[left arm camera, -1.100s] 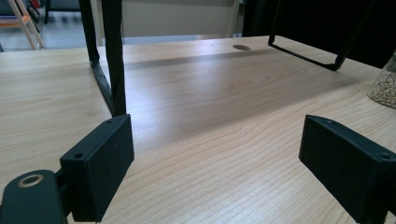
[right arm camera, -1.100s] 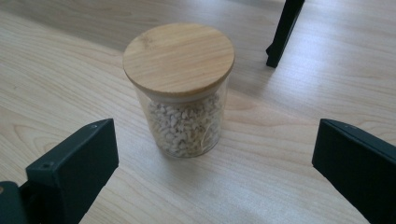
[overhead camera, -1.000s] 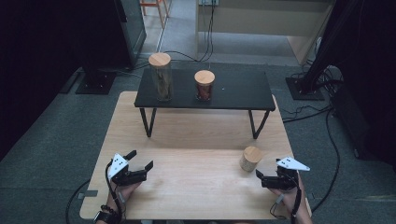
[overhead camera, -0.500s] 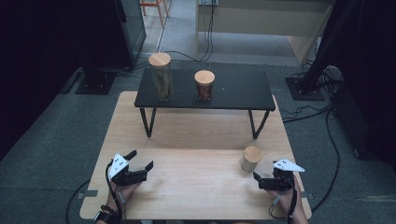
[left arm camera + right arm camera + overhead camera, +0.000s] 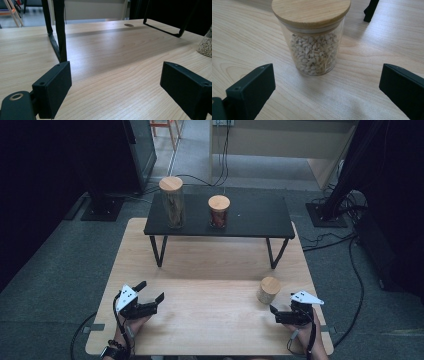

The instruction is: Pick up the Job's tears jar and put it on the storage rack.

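Note:
A small glass jar [image 5: 268, 290] with a wooden lid stands on the wooden table [image 5: 210, 265] at the front right; it holds pale grains. In the right gripper view the jar [image 5: 312, 42] is just ahead of my right gripper [image 5: 327, 87], whose jaws stand open and apart from the glass. From above, the right gripper [image 5: 275, 315] lies just right of the jar and nearer the front edge, pointing left. My left gripper [image 5: 151, 291] rests at the front left, open with nothing between its fingers [image 5: 53, 87]. The jar's edge [image 5: 206, 42] shows far right in the left gripper view.
A low black stand [image 5: 260, 217] sits on the far half of the table, bearing a tall jar [image 5: 171, 202] and a shorter reddish jar [image 5: 218, 211]. Its leg [image 5: 60, 32] rises close ahead of the left gripper. Cables [image 5: 345, 250] lie on the floor at right.
My right gripper has shifted slightly left and toward the front edge, beside the jar. The left gripper and the jars have kept still.

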A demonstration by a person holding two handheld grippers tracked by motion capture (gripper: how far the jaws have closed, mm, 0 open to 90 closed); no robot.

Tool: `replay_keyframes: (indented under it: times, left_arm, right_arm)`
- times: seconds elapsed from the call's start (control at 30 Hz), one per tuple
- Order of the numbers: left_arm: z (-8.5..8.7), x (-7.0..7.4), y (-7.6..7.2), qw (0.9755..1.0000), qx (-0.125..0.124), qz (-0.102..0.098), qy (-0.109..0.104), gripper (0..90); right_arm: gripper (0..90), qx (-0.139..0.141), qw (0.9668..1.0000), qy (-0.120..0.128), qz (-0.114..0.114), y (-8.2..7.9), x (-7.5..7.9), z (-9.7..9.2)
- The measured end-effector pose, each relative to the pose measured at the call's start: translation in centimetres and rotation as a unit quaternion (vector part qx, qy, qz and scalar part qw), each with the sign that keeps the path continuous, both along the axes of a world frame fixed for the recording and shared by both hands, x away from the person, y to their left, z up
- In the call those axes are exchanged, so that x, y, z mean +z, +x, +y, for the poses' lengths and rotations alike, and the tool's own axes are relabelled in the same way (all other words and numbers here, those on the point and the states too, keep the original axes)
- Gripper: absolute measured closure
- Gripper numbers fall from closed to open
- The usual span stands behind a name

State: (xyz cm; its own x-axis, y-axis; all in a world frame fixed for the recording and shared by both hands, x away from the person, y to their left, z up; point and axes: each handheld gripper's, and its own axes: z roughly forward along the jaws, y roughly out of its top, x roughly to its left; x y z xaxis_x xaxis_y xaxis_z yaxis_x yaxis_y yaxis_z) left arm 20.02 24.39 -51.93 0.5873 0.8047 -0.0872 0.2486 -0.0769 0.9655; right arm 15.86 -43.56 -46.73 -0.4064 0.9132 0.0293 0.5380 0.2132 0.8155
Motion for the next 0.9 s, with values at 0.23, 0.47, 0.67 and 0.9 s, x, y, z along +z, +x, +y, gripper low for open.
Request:
replay_keyframes:
  times: [0.23, 0.47, 0.67, 0.9]
  left_arm:
    - [0.0, 0.0, 0.0, 1.0000, -0.001, 0.001, 0.001, 10.2]
    - [0.0, 0.0, 0.0, 1.0000, -0.001, 0.001, 0.000, 10.2]
    - [0.0, 0.0, 0.1, 1.0000, -0.001, 0.001, -0.001, 10.2]
    - [0.1, 0.0, 0.1, 1.0000, -0.002, 0.000, -0.001, 10.2]
  right_arm:
    - [0.2, 0.003, 1.0000, 0.000, 0.005, 0.3, -0.4, 0.2]
    - [0.2, 0.007, 1.0000, 0.001, 0.005, 1.0, -0.5, 0.6]
    - [0.2, 0.014, 0.9999, 0.002, 0.006, 1.9, -0.6, 1.2]
    - [0.3, 0.024, 0.9997, 0.002, 0.007, 3.0, -0.6, 2.1]
